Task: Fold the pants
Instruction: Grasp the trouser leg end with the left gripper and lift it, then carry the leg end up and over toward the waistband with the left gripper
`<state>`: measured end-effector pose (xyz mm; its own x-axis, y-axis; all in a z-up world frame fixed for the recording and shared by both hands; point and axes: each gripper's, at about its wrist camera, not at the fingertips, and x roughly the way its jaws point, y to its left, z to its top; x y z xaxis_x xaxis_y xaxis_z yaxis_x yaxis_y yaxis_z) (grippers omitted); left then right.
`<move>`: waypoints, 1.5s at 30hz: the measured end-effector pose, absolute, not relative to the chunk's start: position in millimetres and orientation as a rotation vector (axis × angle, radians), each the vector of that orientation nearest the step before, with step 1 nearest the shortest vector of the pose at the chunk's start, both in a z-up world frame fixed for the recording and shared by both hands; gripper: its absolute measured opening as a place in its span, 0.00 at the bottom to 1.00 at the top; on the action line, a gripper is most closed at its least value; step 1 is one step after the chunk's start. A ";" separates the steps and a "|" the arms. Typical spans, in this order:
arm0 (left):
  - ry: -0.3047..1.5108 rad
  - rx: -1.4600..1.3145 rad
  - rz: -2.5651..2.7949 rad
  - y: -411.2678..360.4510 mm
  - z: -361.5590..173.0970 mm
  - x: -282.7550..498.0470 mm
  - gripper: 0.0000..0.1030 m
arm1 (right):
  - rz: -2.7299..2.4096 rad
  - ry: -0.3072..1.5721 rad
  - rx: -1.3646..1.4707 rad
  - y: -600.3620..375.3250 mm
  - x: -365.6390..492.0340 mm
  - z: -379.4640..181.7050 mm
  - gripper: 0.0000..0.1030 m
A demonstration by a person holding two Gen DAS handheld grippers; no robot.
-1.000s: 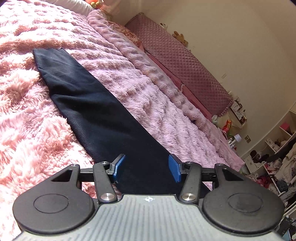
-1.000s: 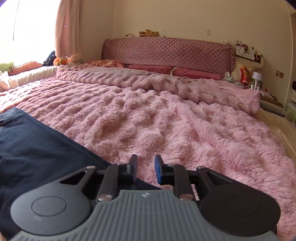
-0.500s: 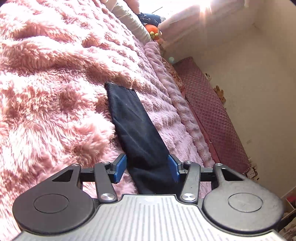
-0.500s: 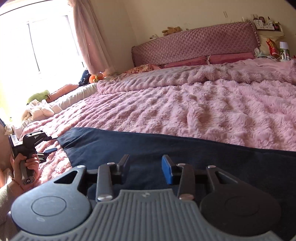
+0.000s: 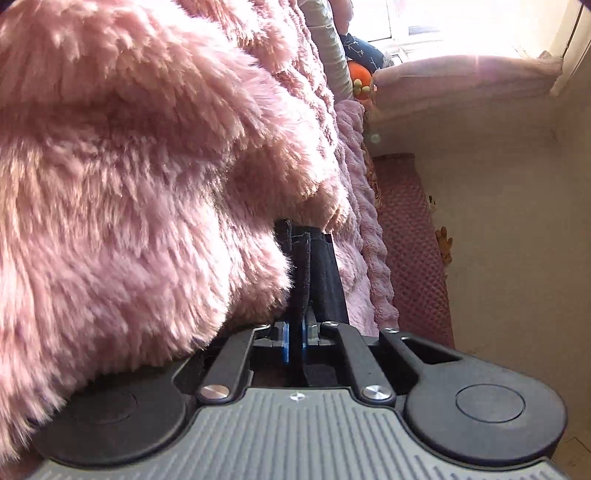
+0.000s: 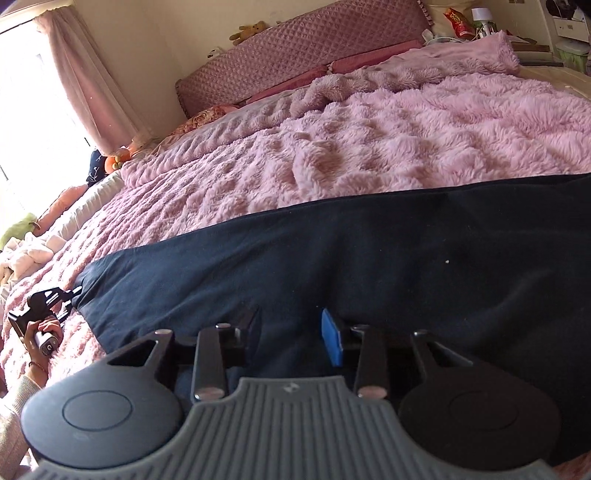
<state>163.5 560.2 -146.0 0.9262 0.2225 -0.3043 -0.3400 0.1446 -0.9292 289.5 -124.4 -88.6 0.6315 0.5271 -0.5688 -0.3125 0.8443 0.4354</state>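
Dark navy pants [image 6: 332, 254] lie flat across a fluffy pink blanket [image 6: 406, 133] on the bed. My left gripper [image 5: 294, 341] is shut on the hem edge of the pants [image 5: 301, 273], low against the blanket. The same gripper shows far left in the right wrist view [image 6: 70, 299], at the end of the pants. My right gripper [image 6: 290, 338] is open, low over the pants' near edge, with dark cloth between and under its fingers.
The blanket [image 5: 129, 184] bulges close on the left of the left wrist view. A quilted headboard [image 6: 295, 48] and pillows stand at the far end. Toys and clothes [image 6: 26, 251] lie by the window side. A nightstand with clutter [image 6: 472, 22] is far right.
My left gripper dropped to the pants' end and closed on the hem. My right gripper swung left over the pants, lowered onto them and opened wider.
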 end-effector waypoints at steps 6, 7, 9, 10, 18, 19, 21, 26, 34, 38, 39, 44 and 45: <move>0.078 -1.401 0.374 568.8 -152.9 180.4 0.09 | 0.504 0.734 0.241 -115.1 292.1 -98.7 0.35; 0.069 -1.412 0.367 570.2 -153.5 180.2 0.11 | 0.510 0.731 0.237 -114.3 292.4 -100.0 0.37; 0.047 -1.431 0.354 572.2 -156.5 180.9 0.15 | 0.517 0.724 0.228 -112.3 293.4 -101.9 0.39; 0.049 -1.437 0.355 574.5 -157.9 182.6 0.16 | 0.521 0.721 0.223 -111.4 294.4 -103.4 0.39; 0.078 -1.435 0.352 577.2 -151.6 183.1 0.04 | 0.539 0.694 0.186 -108.8 293.8 -109.1 0.40; 0.058 -1.453 0.340 577.8 -150.9 178.1 0.04 | 0.538 0.694 0.186 -108.5 294.0 -109.2 0.40; 0.021 -1.482 0.318 577.8 -146.9 171.5 0.04 | 0.536 0.692 0.185 -108.3 294.0 -107.1 0.40; -0.057 -1.491 0.314 559.2 -117.1 162.2 0.04 | 0.540 0.721 0.260 -115.3 299.0 -98.4 0.40; -0.094 -1.239 0.176 476.5 5.3 161.9 0.04 | 0.534 0.708 0.471 -132.0 306.5 -86.2 0.36; -0.049 -1.121 0.129 431.5 54.8 163.1 0.04 | 0.441 0.704 0.135 -76.0 306.0 -70.5 0.02; -0.032 -1.082 0.127 415.0 65.4 160.6 0.04 | 0.447 0.689 0.125 -68.6 306.5 -66.0 0.02; 0.015 -0.948 0.075 352.2 110.8 167.4 0.04 | 0.414 0.714 0.083 -40.8 315.4 -57.9 0.02; 0.016 -0.942 0.053 341.1 117.1 167.8 0.04 | 0.425 0.763 0.104 -39.6 315.2 -61.8 0.02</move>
